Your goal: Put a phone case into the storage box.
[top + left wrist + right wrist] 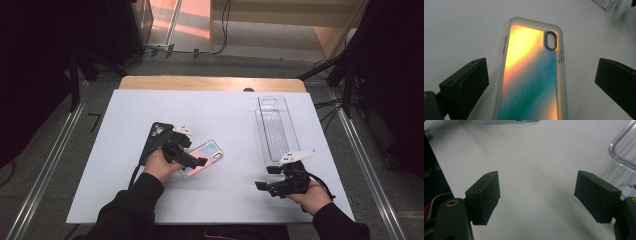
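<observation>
The left gripper [541,82] hovers wide open astride the iridescent phone case [532,75], whose long axis runs straight ahead between its jaws, gripping nothing.

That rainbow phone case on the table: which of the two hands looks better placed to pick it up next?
The left. In the left gripper view, the left gripper hangs right over the iridescent phone case, open jaws on either side of it. The right gripper sits far off by the clear plastic tray, open over bare table.
</observation>
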A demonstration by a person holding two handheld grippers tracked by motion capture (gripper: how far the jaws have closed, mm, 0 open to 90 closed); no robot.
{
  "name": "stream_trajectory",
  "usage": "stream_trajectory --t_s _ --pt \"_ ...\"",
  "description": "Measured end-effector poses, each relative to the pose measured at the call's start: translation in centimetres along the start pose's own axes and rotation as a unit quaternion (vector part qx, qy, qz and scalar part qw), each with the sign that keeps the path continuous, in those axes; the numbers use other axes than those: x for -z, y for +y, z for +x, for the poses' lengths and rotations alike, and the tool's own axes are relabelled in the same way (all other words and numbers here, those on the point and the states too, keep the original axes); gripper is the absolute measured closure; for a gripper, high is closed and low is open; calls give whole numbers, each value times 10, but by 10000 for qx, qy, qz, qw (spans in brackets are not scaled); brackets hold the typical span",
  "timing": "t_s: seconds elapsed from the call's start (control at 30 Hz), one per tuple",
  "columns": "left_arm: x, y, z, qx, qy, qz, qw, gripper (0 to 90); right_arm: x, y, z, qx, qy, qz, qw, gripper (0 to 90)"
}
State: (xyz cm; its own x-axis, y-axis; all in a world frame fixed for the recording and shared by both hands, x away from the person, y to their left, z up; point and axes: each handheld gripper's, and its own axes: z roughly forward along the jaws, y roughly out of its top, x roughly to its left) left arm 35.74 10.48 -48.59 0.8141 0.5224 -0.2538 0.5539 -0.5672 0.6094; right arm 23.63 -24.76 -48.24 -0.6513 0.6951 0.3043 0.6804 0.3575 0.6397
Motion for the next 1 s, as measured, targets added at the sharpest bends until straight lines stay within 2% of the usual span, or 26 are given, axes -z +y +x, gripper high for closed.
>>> stream_trajectory --t_s 0.3,0.43,0.57,0.77,1.0 --pt "-10 -5 1 -34 95 214 9997 0 0 0 0 8 1 0 10000 186" --pt "-11 -7 0 -19 145 136 9998 0 0 0 0 10 3 -7 10000 186" --pt "-13 -10 -4 -180 307 128 9993 0 0 0 0 8 -9 -2 10000 186" --pt "-14 -12 -7 -174 404 44 9990 0 1 0 0 0 -16 -12 10000 186" --pt "-17 -13 -13 -445 679 119 9966 0 1 0 0 4 -19 -1 10000 186"
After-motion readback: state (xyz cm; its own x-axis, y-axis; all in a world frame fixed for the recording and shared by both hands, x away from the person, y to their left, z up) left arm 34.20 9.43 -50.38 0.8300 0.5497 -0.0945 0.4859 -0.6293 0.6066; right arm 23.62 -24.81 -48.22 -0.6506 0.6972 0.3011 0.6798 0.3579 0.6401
